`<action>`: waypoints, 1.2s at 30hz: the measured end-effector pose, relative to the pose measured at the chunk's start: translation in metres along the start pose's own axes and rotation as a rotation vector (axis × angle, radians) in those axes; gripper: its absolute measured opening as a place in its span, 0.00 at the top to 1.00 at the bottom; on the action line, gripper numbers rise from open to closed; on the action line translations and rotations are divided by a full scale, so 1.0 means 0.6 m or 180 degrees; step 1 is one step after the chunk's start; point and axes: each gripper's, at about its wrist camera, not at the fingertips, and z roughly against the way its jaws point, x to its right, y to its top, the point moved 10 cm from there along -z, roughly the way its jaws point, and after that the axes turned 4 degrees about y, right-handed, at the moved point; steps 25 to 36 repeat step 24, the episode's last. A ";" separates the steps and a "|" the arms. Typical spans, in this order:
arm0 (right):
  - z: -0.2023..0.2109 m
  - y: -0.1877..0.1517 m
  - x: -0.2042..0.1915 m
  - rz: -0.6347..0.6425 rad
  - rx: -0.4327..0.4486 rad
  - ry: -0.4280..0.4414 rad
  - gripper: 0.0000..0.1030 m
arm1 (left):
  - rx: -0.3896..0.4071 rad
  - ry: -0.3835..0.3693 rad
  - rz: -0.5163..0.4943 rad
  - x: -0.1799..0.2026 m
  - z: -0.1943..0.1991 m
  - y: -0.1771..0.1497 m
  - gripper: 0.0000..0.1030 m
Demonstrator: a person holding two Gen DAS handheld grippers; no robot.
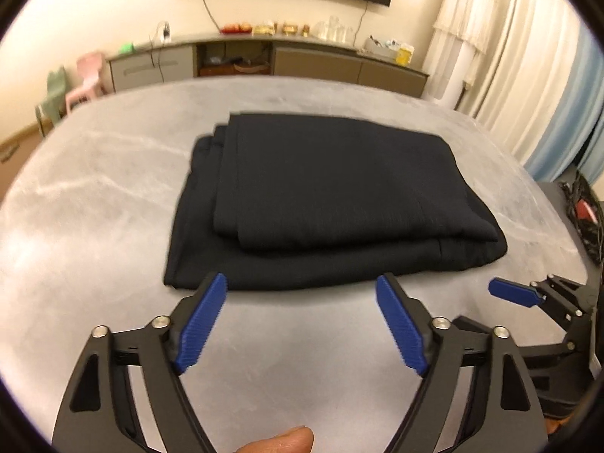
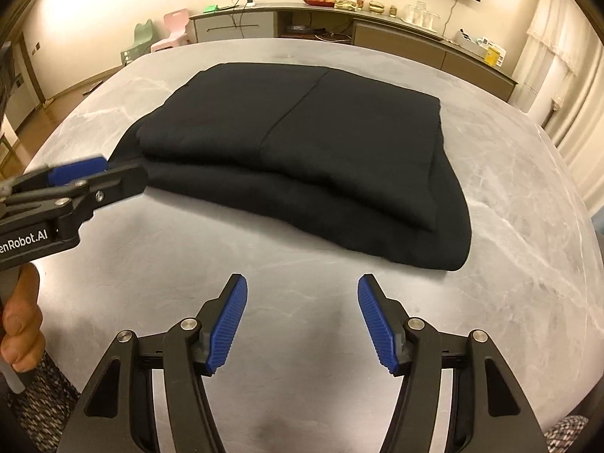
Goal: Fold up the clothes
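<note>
Black folded cloth (image 1: 324, 204) is laid flat on the grey marble tabletop (image 1: 94, 204). L claw w/ blue pads (image 1: 302, 290) is held spread wide just in front of its near edge, nothing pinched. R claw w/ blue pads (image 2: 302, 294) is spread too, cloth just beyond, not touched.

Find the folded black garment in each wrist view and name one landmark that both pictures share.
Left wrist view: the folded black garment lies at the centre on the grey table, just beyond the open left tool.
Right wrist view: the garment fills the upper middle, ahead of the open right tool.
Shared landmark: the long sideboard along the back wall.
</note>
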 end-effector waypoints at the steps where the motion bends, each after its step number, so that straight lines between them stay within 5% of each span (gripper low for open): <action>1: -0.005 0.002 -0.002 0.0005 -0.0003 -0.0010 0.39 | 0.0041 -0.0005 0.0005 -0.001 0.003 0.003 0.15; 15: -0.089 0.042 0.019 -0.0251 -0.0098 -0.0089 0.38 | -0.0009 -0.0096 0.0119 0.005 0.006 0.002 0.14; 36: -0.108 0.063 0.009 -0.0244 -0.0115 -0.0107 0.37 | -0.0091 -0.0119 0.0079 0.013 0.000 -0.007 0.14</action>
